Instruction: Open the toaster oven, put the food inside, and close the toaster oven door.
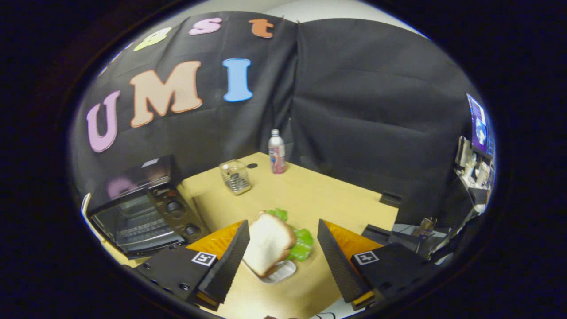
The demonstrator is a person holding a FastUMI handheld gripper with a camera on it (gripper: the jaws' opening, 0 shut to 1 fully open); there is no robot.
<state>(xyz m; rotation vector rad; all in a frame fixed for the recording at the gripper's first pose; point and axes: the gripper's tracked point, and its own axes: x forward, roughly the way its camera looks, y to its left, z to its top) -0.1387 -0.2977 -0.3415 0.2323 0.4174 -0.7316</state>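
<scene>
The sandwich (272, 243) sits on a small white tray (283, 271) on the table (319, 195), right between the fingers of the gripper (283, 259), jaws wide and touching nothing. Left, the oven (141, 212), door shut. Farther back, a glass (235, 177) and a bottle (277, 153).

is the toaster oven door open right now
No, the toaster oven door sits flush and closed, while the open gripper has its fingers on either side of the sandwich.
</scene>
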